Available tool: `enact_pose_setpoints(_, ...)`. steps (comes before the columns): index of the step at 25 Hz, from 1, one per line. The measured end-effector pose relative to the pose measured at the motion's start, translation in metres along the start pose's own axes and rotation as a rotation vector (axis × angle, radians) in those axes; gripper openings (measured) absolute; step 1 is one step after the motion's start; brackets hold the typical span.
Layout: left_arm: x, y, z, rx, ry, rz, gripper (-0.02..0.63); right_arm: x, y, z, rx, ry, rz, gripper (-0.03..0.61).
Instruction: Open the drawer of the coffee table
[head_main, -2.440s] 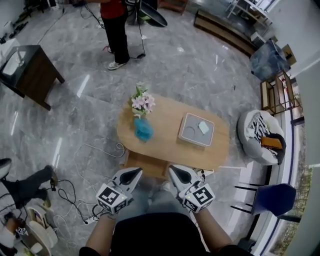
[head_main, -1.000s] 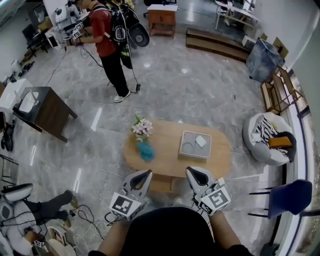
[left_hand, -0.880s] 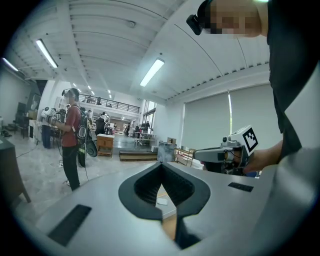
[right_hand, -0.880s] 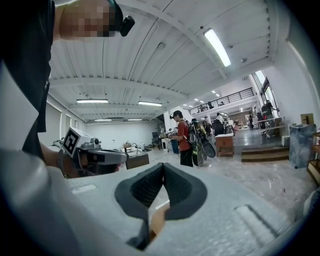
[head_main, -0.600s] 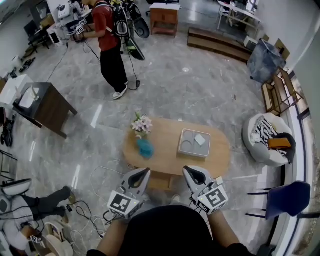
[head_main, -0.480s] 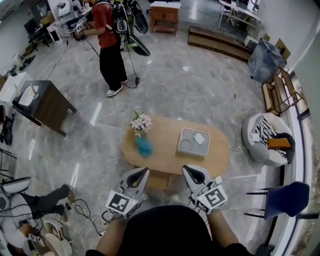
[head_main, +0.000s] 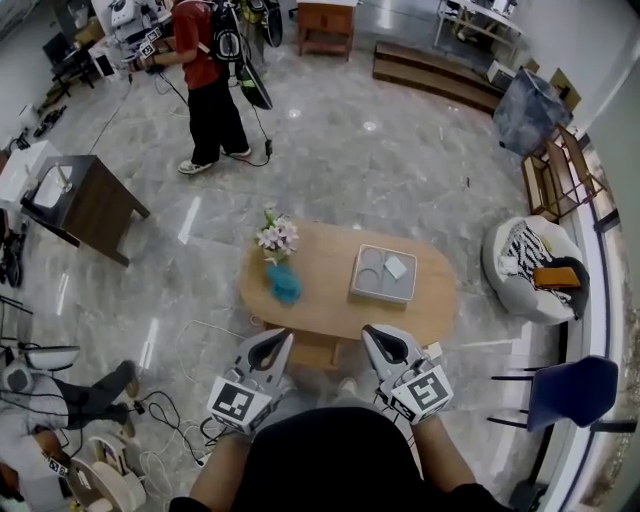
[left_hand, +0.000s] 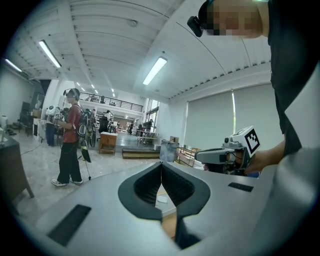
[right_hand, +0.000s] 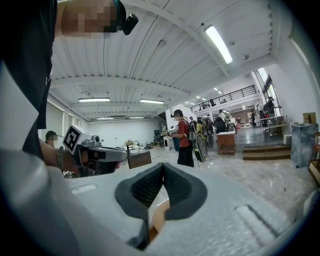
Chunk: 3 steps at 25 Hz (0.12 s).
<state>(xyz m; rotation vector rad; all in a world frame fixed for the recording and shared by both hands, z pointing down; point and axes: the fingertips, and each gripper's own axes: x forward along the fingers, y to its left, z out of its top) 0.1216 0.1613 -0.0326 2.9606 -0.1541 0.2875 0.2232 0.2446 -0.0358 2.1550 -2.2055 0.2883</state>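
The oval wooden coffee table (head_main: 330, 300) stands just ahead of me on the grey floor. On it are a blue vase (head_main: 284, 284) with pale flowers and a grey tray (head_main: 385, 273). Under its near edge a wooden lower part (head_main: 318, 351) shows; the drawer front is hidden. My left gripper (head_main: 284, 339) (left_hand: 161, 165) hovers short of the near edge, shut and empty. Beside it my right gripper (head_main: 368, 333) (right_hand: 163, 166) is also shut with nothing in it. Each gripper shows in the other's view, the right gripper (left_hand: 225, 155) and the left gripper (right_hand: 97, 154).
A person in a red top (head_main: 205, 90) stands far back left. A dark side table (head_main: 80, 205) is at left, floor cables (head_main: 190, 400) near my left side. A white beanbag (head_main: 530, 270) and a blue chair (head_main: 570, 390) stand at right.
The person in red has walked farther away to the back left. Both grippers stay shut and hold their place before the table.
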Motion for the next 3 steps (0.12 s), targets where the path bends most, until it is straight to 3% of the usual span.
enact_pose_setpoints(3,0.0019,-0.0011,-0.0070,0.050,0.000,-0.015,0.012,-0.0038,-0.0027,-0.0013,-0.001,-0.001,-0.002,-0.003)
